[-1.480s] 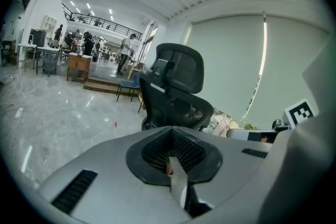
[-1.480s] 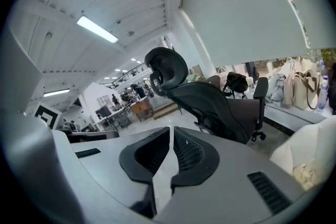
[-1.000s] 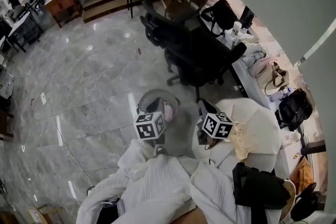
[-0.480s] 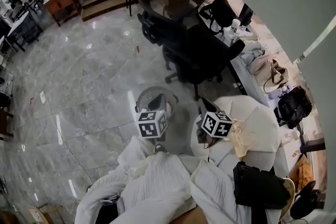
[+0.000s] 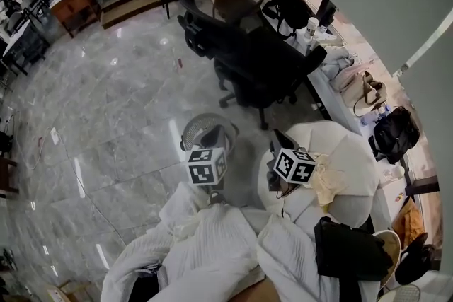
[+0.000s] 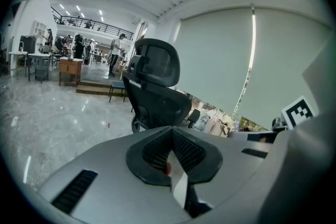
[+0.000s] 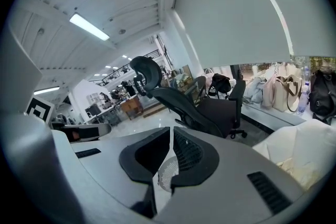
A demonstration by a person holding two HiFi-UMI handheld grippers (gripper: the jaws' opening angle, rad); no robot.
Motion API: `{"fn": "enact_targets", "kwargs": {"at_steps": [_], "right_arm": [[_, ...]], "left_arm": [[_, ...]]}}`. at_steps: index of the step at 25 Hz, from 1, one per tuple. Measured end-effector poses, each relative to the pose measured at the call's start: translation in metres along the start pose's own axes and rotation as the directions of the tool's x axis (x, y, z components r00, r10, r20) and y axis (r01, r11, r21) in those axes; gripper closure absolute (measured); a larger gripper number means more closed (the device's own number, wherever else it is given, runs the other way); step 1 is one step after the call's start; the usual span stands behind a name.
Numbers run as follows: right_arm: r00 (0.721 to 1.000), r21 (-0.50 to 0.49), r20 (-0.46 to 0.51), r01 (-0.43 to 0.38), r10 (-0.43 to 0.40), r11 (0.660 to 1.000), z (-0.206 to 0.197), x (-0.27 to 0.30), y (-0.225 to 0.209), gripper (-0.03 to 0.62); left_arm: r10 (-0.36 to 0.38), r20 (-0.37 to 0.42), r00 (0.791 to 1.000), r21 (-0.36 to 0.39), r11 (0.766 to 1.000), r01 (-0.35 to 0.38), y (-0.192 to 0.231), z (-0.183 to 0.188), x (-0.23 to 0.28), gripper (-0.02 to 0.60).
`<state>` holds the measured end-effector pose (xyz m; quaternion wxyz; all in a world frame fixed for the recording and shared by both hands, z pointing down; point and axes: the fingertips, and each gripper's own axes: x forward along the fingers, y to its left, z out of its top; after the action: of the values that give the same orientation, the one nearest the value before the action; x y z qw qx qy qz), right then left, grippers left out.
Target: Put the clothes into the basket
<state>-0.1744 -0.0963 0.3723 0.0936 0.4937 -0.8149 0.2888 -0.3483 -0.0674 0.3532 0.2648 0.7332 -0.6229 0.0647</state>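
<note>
A round grey mesh basket (image 5: 202,129) stands on the marble floor, partly hidden behind my left gripper (image 5: 214,141). The left gripper (image 6: 170,131) is shut, its tips meeting with nothing between them. My right gripper (image 5: 275,140) hangs beside the basket, at the edge of a white round seat (image 5: 357,155). It (image 7: 171,132) is also shut and empty; the basket's mesh (image 7: 167,176) shows under its jaws. A cream garment (image 5: 327,184) lies on the seat just right of the right gripper. A black garment (image 5: 347,251) lies nearer me.
A black office chair (image 5: 262,67) stands just beyond the basket and seat. A long desk (image 5: 322,92) with bags runs along the window at right. The person's white sleeves (image 5: 212,251) fill the bottom of the head view. Open marble floor (image 5: 106,117) lies to the left.
The head view has drifted slightly. Both grippers stay shut and about where they were.
</note>
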Motion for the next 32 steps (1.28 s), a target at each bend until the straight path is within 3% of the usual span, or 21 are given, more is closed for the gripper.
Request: {"fn": "enact_targets", "kwargs": {"at_steps": [7, 13, 19, 24, 28, 32], "right_arm": [[0.997, 0.057, 0.002, 0.082, -0.082, 0.995, -0.014, 0.002, -0.009, 0.557], [0.978, 0.132, 0.022, 0.202, -0.207, 0.970, -0.026, -0.010, -0.029, 0.557], [0.915, 0.251, 0.038, 0.381, -0.402, 0.890, -0.043, -0.060, -0.073, 0.557], [0.861, 0.299, 0.041, 0.474, -0.507, 0.828, -0.051, -0.112, -0.110, 0.557], [0.824, 0.359, 0.046, 0.514, -0.565, 0.779, -0.055, -0.153, -0.142, 0.557], [0.814, 0.397, 0.029, 0.524, -0.581, 0.754, -0.064, -0.180, -0.175, 0.557]], "left_arm": [[-0.067, -0.060, 0.996, 0.035, 0.997, 0.070, 0.002, -0.009, 0.016, 0.575], [-0.177, -0.135, 0.975, 0.072, 0.980, 0.187, -0.013, -0.018, 0.043, 0.575], [-0.331, -0.235, 0.914, 0.123, 0.923, 0.365, -0.067, -0.036, 0.074, 0.575], [-0.385, -0.282, 0.879, 0.132, 0.892, 0.433, -0.113, -0.054, 0.093, 0.575], [-0.422, -0.329, 0.845, 0.143, 0.862, 0.486, -0.165, -0.073, 0.098, 0.575], [-0.439, -0.365, 0.821, 0.158, 0.840, 0.519, -0.213, -0.091, 0.095, 0.575]]}}
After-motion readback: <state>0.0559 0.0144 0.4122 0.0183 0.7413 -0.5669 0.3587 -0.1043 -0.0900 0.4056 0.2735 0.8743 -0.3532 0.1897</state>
